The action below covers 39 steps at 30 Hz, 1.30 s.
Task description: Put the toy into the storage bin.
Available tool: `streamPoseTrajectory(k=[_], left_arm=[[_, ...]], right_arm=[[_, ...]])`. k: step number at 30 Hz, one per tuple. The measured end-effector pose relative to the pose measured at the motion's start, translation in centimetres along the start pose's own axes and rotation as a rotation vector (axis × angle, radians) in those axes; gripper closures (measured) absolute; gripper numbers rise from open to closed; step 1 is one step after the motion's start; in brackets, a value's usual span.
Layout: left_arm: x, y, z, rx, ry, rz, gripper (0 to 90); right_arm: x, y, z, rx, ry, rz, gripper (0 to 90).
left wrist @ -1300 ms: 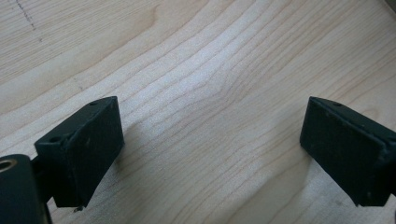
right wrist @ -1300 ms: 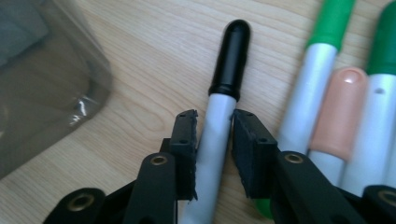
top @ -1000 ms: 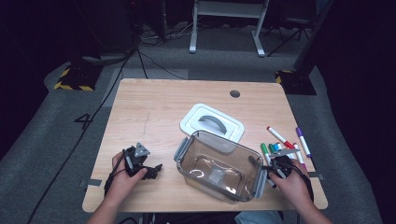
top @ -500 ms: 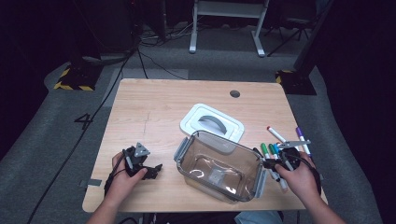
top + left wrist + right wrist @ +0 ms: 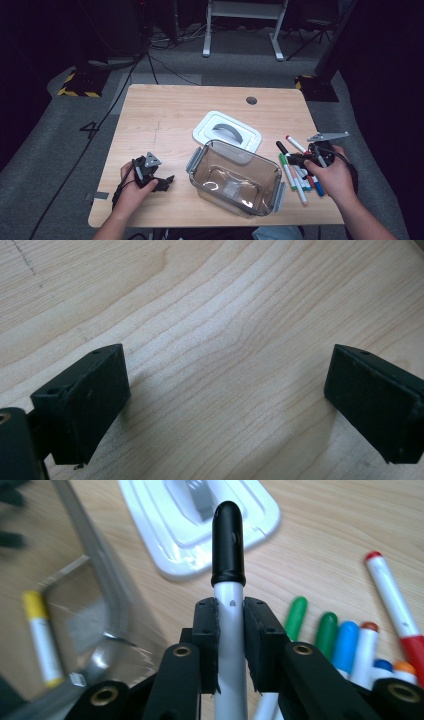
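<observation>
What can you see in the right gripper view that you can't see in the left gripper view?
The right gripper view looks along the right gripper, shut on a black-capped marker. Behind it lie a white lid, the wall of a clear container, a yellow-capped marker and a row of coloured markers. The left gripper view looks along the left gripper, its jaws wide apart with nothing between them. Both views have the wooden table underneath.
</observation>
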State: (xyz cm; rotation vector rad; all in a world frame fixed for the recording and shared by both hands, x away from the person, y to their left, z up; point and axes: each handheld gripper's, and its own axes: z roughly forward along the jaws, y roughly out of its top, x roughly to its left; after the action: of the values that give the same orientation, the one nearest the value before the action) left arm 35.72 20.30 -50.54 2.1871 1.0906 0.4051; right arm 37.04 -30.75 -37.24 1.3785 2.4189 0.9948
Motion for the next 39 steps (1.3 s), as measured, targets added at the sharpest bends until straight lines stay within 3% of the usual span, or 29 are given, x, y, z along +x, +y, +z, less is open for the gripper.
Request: streamPoseTrajectory(k=[1,6,15,28,33,39], left_arm=[[0.0,0.1,0.0,0.0,0.001,-0.002,4.1],[0.0,0.1,0.1,0.004,-0.001,-0.004,3.8],[0.0,0.1,0.1,0.004,-0.001,-0.004,3.8],[0.0,0.4,0.4,0.009,-0.005,0.0,1.9],[0.1,0.5,0.4,0.013,-0.005,0.01,1.8],[0.1,0.5,0.4,0.013,-0.004,0.01,1.8]], right_arm=[[0.1,0.5,-0.4,-0.016,0.038,0.009,77.1],[0.8,1.8,-1.2,-0.034,0.067,-0.003,77.1],[3.8,4.3,-2.3,-0.056,0.149,-0.078,77.1],[7.6,5.2,-0.7,-0.018,0.238,-0.167,77.1],[9.2,5.5,0.5,0.023,0.297,-0.187,77.1],[10.6,5.7,2.2,0.07,0.32,-0.222,77.0]])
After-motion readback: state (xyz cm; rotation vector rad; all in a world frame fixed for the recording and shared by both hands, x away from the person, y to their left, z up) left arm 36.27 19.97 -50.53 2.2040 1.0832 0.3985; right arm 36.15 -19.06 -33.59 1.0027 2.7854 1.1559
